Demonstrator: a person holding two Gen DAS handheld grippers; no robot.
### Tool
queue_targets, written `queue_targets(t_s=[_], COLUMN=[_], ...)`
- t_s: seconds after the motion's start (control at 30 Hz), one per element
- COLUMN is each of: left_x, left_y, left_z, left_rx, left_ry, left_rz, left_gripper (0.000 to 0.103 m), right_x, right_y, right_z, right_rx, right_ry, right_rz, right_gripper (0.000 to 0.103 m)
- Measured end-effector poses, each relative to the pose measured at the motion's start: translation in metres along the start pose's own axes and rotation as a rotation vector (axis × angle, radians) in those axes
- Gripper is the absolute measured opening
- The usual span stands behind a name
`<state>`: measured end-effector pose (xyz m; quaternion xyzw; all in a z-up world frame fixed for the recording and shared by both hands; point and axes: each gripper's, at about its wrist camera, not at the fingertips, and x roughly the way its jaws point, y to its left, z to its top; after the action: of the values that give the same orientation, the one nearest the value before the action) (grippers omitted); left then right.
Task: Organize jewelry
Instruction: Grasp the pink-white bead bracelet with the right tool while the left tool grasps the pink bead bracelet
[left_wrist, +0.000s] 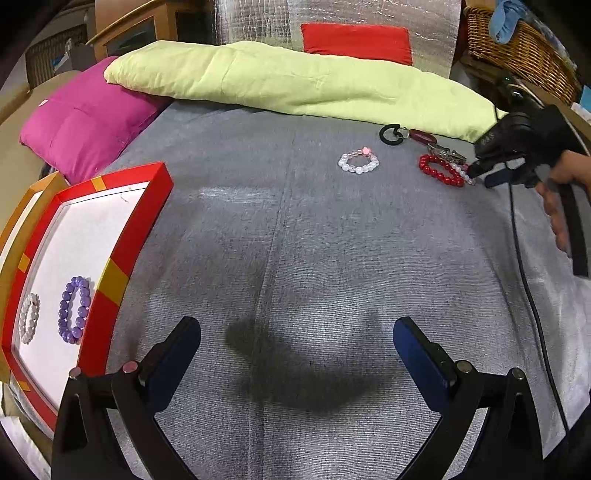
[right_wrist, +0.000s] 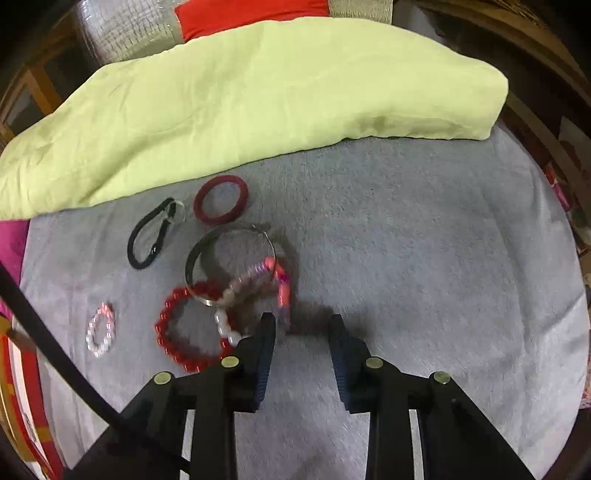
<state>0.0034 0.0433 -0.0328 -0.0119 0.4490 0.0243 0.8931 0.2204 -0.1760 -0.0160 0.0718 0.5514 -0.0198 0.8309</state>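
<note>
On the grey bedcover lies a cluster of jewelry: a red bead bracelet (right_wrist: 159, 330) (left_wrist: 443, 179), a metal bangle (right_wrist: 190, 266), a pink-and-white bead bracelet (right_wrist: 258, 275) across them, a dark red ring (right_wrist: 199, 206) and a black hair tie (right_wrist: 135, 240). A small white bracelet with a pink bead (left_wrist: 347, 166) (right_wrist: 92, 339) lies apart to the left. My right gripper (right_wrist: 301, 325) (left_wrist: 482, 177) hovers at the cluster's right edge, jaws narrowly open with only cloth between them. My left gripper (left_wrist: 295, 332) stands wide open over bare cloth, beside the red-framed tray (left_wrist: 125, 236) holding a purple bracelet (left_wrist: 75, 309) and a white one (left_wrist: 29, 317).
A yellow-green quilt (left_wrist: 295, 81) lies along the far edge, a magenta pillow (left_wrist: 85, 125) at the far left. A wicker basket (left_wrist: 524, 48) stands at the back right. A black cable (left_wrist: 524, 258) trails from the right gripper, which a hand (left_wrist: 557, 206) holds.
</note>
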Motion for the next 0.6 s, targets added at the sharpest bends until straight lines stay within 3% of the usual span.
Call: queue_targets(t_s=[0.13, 0.2, 0.4, 0.6], left_x=[0.001, 0.001, -0.008, -0.009], left_y=[0.0, 0.0, -0.001, -0.011], left_z=[0.0, -0.001, 0.004, 0.053], left_rx=[0.001, 0.002, 0.016, 0.031], left_ry=[0.0, -0.002, -0.029, -0.065], left_rz=[0.006, 0.012, 0.012, -0.03], left_gripper=[0.103, 0.103, 0.103, 0.103], right_x=[0.009, 0.009, -0.007, -0.035], right_y=[0.008, 0.011, -0.002, -0.052], right_z=[0.003, 0.002, -0.024, -0.077], right_rx=[-0.033, -0.054, -0.098, 0.005], right_ry=[0.014, 0.016, 0.002, -0.063], right_rz=[-0.027, -0.028, -0.018, 0.145], right_gripper=[0.025, 0.008, 0.008, 0.008])
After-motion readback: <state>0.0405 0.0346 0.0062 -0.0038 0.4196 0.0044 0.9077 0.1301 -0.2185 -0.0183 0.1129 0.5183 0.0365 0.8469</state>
